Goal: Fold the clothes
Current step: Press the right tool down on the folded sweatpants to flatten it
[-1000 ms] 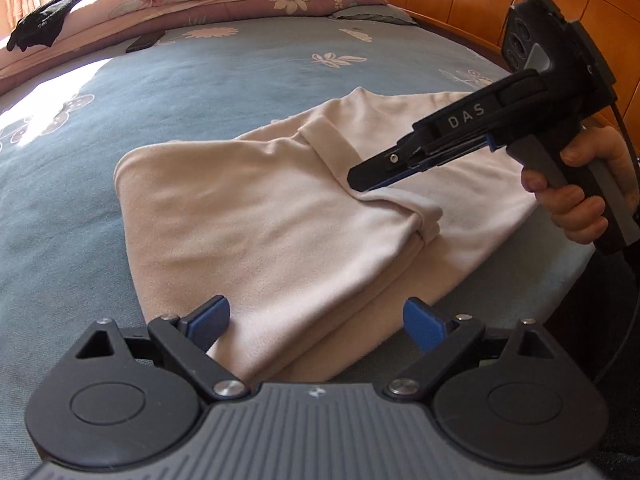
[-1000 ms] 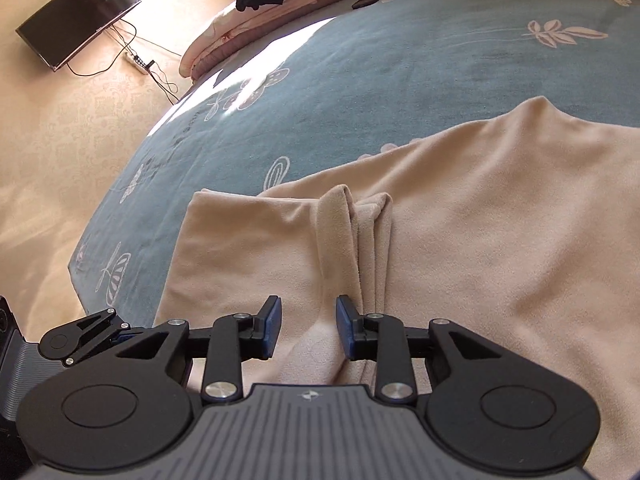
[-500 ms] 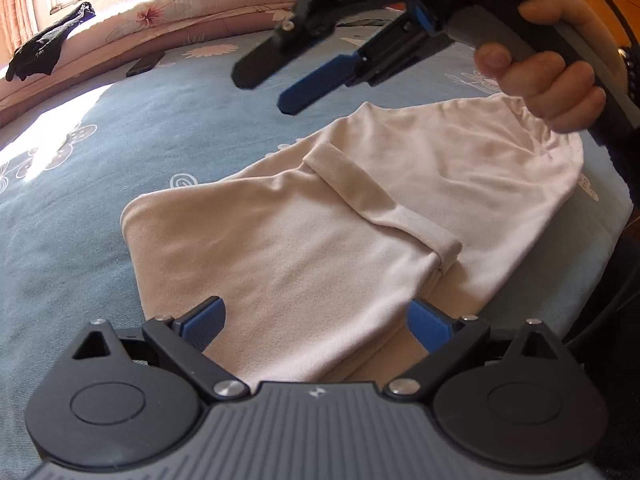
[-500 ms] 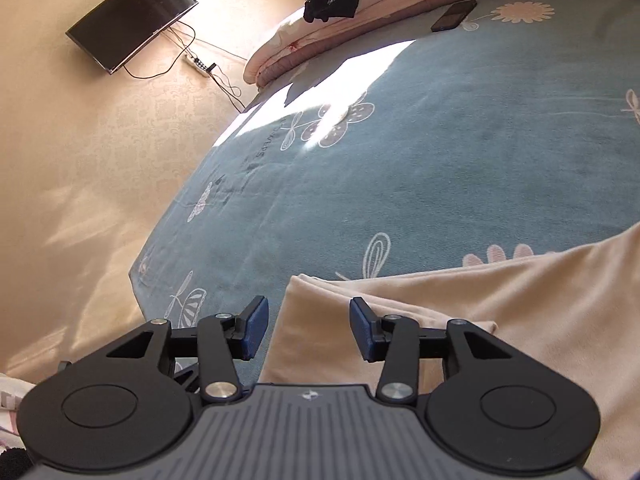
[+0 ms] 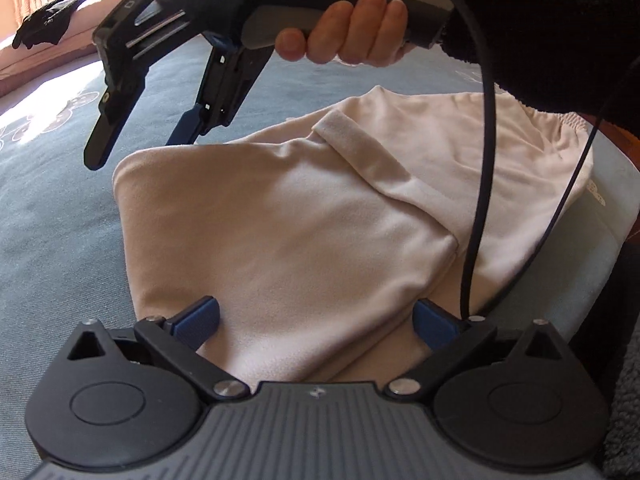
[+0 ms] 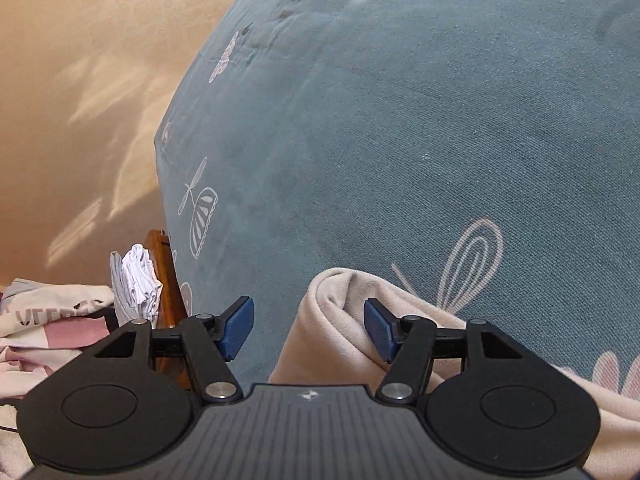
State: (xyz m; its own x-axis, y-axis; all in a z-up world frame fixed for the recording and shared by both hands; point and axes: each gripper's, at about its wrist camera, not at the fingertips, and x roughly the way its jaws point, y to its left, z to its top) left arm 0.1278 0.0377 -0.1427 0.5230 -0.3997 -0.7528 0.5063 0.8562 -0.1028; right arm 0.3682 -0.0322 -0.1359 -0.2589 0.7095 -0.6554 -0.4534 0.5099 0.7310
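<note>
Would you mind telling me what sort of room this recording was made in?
Most likely a bedroom at home. A bed with a blue flower-printed bedspread carries the beige garment being folded, stacked floral bedding lies along its far side, and more laundry is piled beside the bed.

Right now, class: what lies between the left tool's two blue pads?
The beige garment lies between the left tool's wide-open, non-pressing pads, in the left wrist view.

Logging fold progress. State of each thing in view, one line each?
Beige garment: partly folded, flat on the bedspread.
Left gripper: open, straddling the garment's near edge.
Right gripper: jaws opening, above the garment's folded corner, no grip.
Black cloth: crumpled.
</note>
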